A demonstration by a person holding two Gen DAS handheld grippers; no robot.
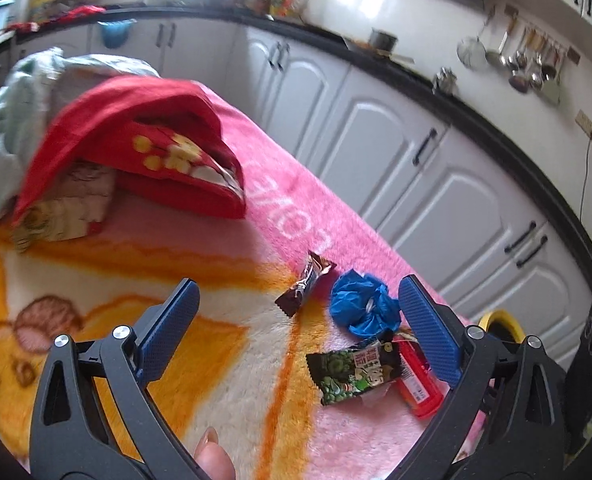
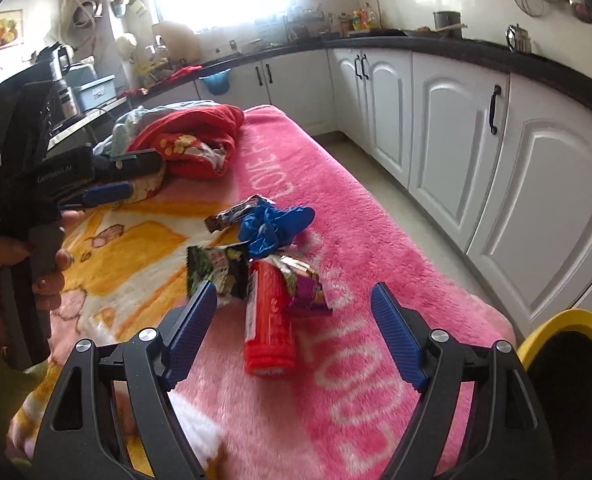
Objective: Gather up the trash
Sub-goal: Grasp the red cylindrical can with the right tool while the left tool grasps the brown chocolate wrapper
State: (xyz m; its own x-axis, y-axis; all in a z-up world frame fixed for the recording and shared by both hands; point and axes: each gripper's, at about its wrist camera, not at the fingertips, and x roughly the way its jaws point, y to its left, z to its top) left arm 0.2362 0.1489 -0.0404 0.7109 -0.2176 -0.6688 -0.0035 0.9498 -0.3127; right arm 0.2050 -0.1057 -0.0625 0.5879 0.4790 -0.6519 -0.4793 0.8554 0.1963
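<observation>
Trash lies on a pink and orange blanket [image 2: 376, 264]: a brown candy wrapper [image 1: 305, 283] [image 2: 232, 217], a crumpled blue plastic bag [image 1: 363, 305] [image 2: 274, 227], a green snack packet [image 1: 352, 372] [image 2: 212, 271], a red tube [image 1: 418, 380] [image 2: 268, 320] and a purple wrapper [image 2: 306, 286]. My left gripper [image 1: 300, 312] is open above the blanket, with the wrappers between and beyond its fingers. My right gripper [image 2: 296, 312] is open too, the red tube lying between its fingertips. In the right wrist view the left gripper [image 2: 108, 192] shows at the left, held by a hand.
A yellow-rimmed bin [image 2: 572, 364] [image 1: 500, 322] stands at the blanket's right edge. A pile of red and pale cloth [image 1: 136, 148] [image 2: 192, 140] lies at the far end. White kitchen cabinets [image 2: 496, 152] under a black counter run along the right.
</observation>
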